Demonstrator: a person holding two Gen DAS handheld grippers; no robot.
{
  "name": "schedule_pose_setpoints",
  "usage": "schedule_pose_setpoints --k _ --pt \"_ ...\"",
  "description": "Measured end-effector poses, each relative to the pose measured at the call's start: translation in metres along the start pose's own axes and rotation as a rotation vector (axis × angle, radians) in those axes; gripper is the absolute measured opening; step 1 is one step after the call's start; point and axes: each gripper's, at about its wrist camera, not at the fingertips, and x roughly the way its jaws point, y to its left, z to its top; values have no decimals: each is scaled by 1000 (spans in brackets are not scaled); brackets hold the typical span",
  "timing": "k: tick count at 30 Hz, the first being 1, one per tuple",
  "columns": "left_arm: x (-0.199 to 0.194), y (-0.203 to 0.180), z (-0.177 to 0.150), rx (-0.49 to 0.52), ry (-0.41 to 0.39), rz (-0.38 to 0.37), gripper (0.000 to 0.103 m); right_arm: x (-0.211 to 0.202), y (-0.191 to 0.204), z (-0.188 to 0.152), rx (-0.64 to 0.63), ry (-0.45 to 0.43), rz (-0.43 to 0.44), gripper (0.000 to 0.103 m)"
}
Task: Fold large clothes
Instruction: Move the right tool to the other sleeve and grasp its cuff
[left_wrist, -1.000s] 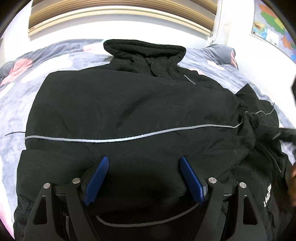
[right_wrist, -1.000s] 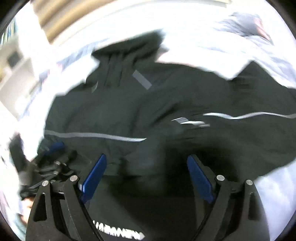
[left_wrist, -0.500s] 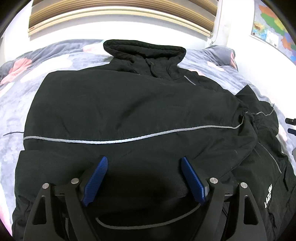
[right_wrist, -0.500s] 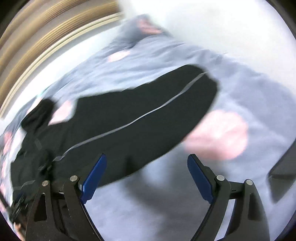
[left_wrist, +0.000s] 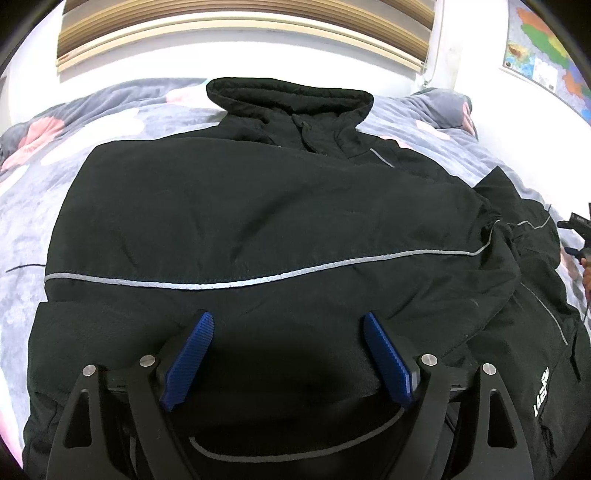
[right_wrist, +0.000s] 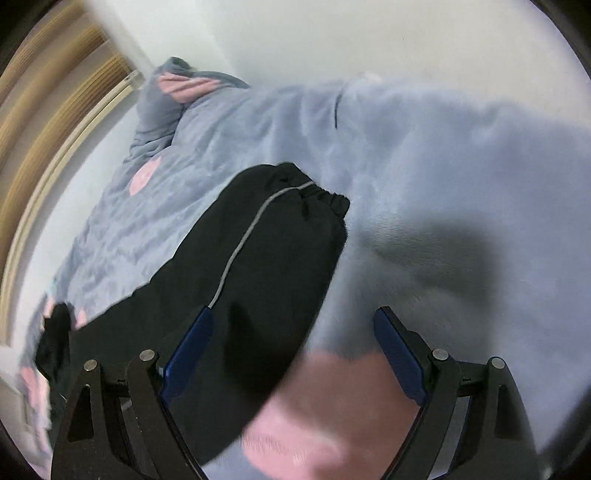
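While the black jacket (left_wrist: 258, 221) lies spread across the bed's grey blanket (left_wrist: 33, 206) with pink patches, filling the centre of the left wrist view, the left gripper (left_wrist: 284, 354) sits low at the bottom centre of that frame over the garment's near part. Its jaws stand wide and released, with dark cloth lying under and between the blue pads (left_wrist: 186, 358), which do not press on it. A grey reflective stripe (left_wrist: 229, 282) runs across the jacket just above the pad tips, and the collar (left_wrist: 291, 98) lies at the upper centre, towards the wall.

In the right wrist view, which is somewhat blurred, the jacket's sleeve (right_wrist: 266, 251) stretches from the lower left up to the middle, its gathered cuff (right_wrist: 328, 197) ending on the blanket (right_wrist: 443, 166). The right gripper (right_wrist: 293, 354) also has its jaws released and wide: the sleeve lies under the left pad and the gap, while the right pad is over bare blanket.
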Motion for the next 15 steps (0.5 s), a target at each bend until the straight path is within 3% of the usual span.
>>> schedule_pose_setpoints --k 3,12,15 --pt "1 0 0 -1 -1 2 85 17 -6 11 29 9 46 91" --pt "3 -1 -1 -3 -3 3 86 47 3 23 -5 5 35 91" --pt "4 -1 -1 -2 -3 7 86 47 14 22 -53 -4 61 63"
